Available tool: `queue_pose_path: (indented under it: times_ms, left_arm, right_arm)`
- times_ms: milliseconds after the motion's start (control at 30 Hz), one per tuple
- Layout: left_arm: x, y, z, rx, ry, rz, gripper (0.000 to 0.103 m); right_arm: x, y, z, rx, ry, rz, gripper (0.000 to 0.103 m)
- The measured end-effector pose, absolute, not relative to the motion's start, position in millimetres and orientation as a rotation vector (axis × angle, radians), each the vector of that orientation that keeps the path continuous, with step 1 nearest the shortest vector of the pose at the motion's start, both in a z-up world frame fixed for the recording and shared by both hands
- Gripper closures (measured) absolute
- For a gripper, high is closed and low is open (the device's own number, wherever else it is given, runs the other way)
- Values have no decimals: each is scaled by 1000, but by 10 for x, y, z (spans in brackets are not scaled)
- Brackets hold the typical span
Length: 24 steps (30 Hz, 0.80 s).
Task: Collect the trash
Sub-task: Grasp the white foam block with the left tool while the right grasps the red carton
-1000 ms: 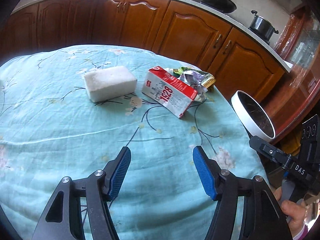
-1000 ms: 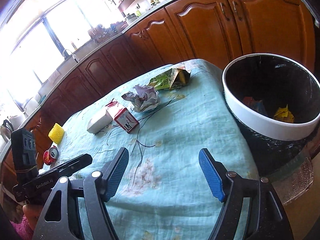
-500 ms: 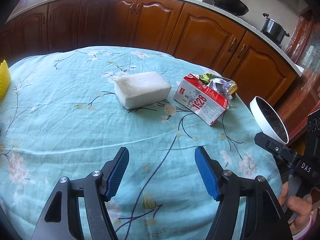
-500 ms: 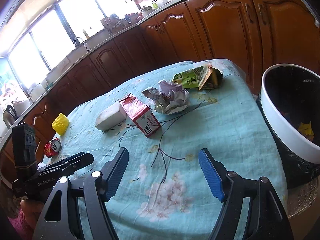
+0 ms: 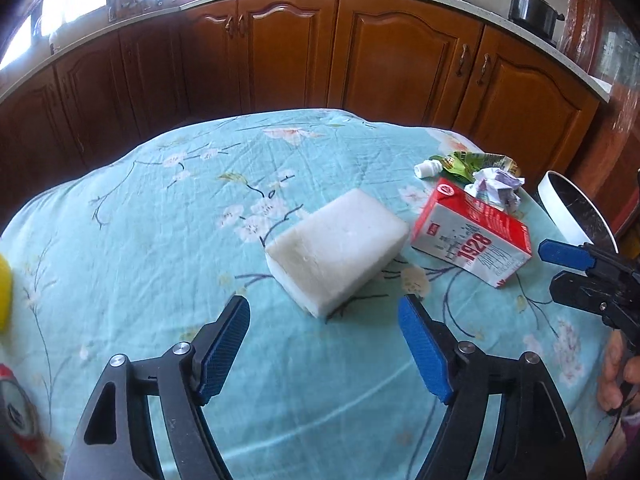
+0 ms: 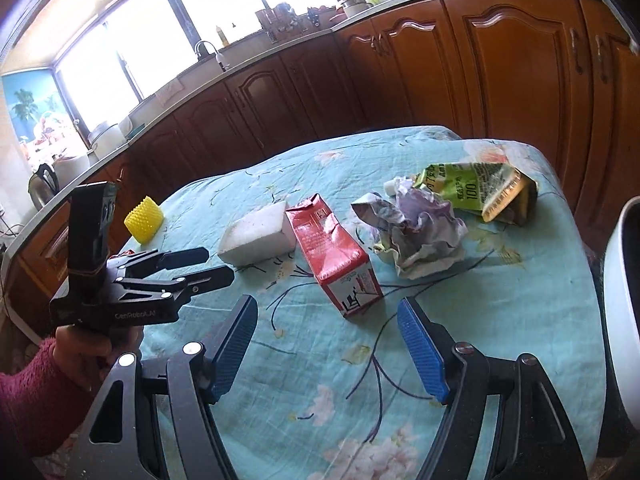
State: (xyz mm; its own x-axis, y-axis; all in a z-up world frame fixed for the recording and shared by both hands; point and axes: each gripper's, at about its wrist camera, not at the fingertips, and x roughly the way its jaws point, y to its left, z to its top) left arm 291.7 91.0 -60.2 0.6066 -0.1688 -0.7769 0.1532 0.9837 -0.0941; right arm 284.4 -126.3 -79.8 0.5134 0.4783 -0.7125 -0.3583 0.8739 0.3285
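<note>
Left wrist view: the left gripper is seen with jaws just widened and nothing between them, the white foam block lying just ahead on the tablecloth. The right gripper is likewise held open and empty before the red carton. A corner-on approach could push the block aside. The bin is cut off, its contents hidden.

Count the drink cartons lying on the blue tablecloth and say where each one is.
2. The red milk carton lies on its side mid-table, beside the white foam block. The crushed green juice carton lies at the far edge, behind the crumpled paper. Others may be hidden.
</note>
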Motion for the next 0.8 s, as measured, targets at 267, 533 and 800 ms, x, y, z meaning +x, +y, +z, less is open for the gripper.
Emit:
queue_pose_path:
  times_ms: [267, 533, 800]
  left_arm:
    - [3234, 924, -701, 22, 884, -273, 25]
    - [3269, 752, -746, 93, 878, -322, 31]
    - [2992, 831, -717, 29, 890, -307, 44]
  right_arm:
    - [3120, -1152, -906, 81, 929, 506, 29]
    - [3137, -1005, -978, 26, 961, 504, 65]
    - [2846, -1122, -907, 42, 949, 468, 66]
